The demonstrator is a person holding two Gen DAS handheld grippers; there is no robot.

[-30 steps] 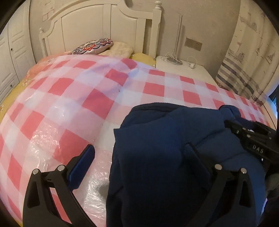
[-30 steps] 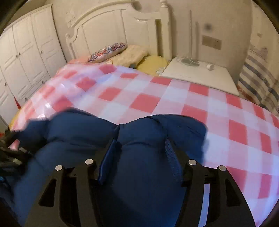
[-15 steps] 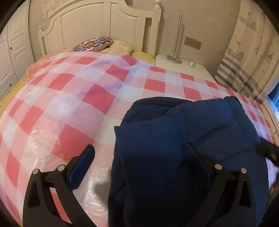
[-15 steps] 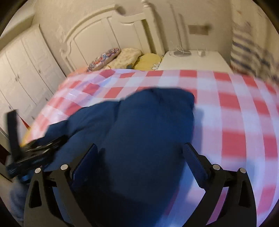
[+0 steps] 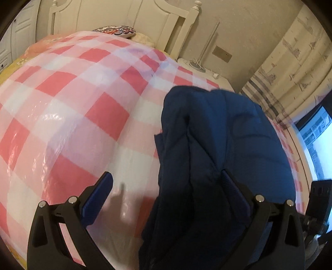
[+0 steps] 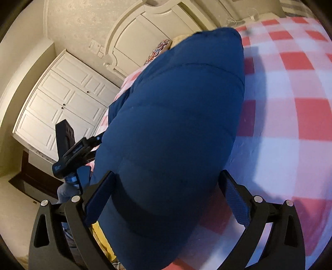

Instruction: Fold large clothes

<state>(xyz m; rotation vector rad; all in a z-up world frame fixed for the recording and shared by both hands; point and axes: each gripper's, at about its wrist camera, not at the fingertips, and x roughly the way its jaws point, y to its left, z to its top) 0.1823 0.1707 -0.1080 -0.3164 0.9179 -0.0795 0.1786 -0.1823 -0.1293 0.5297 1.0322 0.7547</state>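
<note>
A navy blue puffer jacket (image 5: 224, 149) lies folded in a bundle on the bed's pink-and-white checked cover (image 5: 72, 108). My left gripper (image 5: 166, 197) is open at the jacket's near left edge; its right finger rests on the cloth, its left finger over the cover. In the right wrist view the jacket (image 6: 176, 116) fills the middle. My right gripper (image 6: 166, 193) is open and straddles the jacket's near end. The left gripper's body (image 6: 70, 149) shows at the jacket's left side.
A white headboard (image 5: 145, 18) and patterned pillow (image 5: 116, 32) are at the far end. A white nightstand (image 5: 199, 66) and curtain (image 5: 290, 68) stand right. White wardrobe doors (image 6: 62, 103) are on the left. The bed's near edge is just below the grippers.
My right gripper opened, let go of the jacket and swung round to its right side, tilting. The jacket's top fold settled into a compact bundle. My left gripper came closer and stayed open.
</note>
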